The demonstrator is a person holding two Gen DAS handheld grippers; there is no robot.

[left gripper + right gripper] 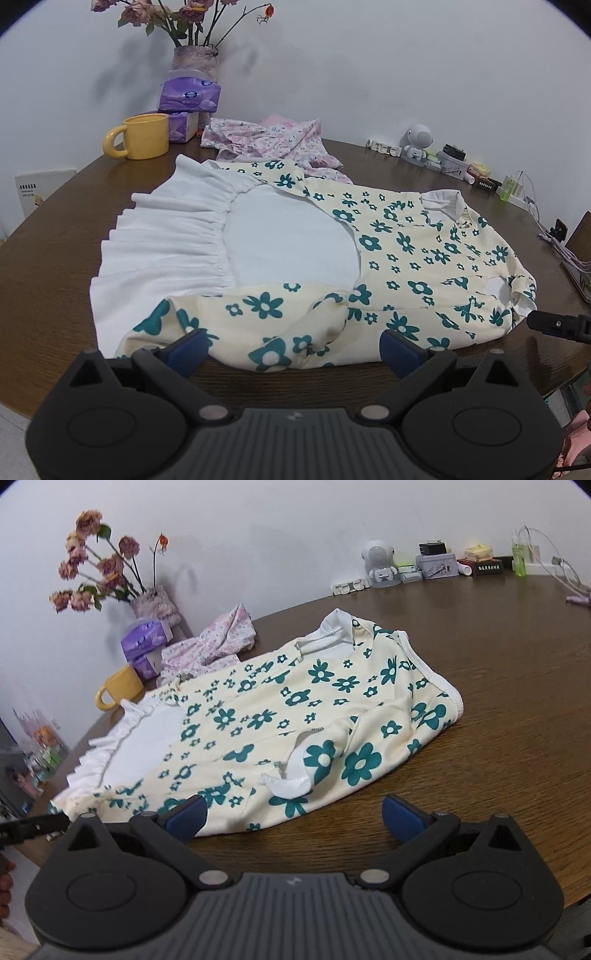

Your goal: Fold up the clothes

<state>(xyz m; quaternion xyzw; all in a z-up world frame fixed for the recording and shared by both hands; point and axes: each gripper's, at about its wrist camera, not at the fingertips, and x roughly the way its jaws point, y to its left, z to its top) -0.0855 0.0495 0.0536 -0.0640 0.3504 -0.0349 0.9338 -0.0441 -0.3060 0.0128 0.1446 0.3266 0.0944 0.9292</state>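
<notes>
Cream floral dress [388, 251] lies partly folded on the worktop [498, 701]; both grippers' fingers [186, 350] spread, empty; pink garment [266, 142] awaits.

Cream dress [402, 254], teal flower print, white ruffled hem; lies flat on brown table [55, 266], near side folded over, collar at far end.

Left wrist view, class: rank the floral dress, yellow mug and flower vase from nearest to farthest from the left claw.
1. Floral dress: directly ahead of the left claw, its near edge between the open fingers.
2. Yellow mug: far left, beyond the dress.
3. Flower vase: behind the mug, against the wall.
</notes>
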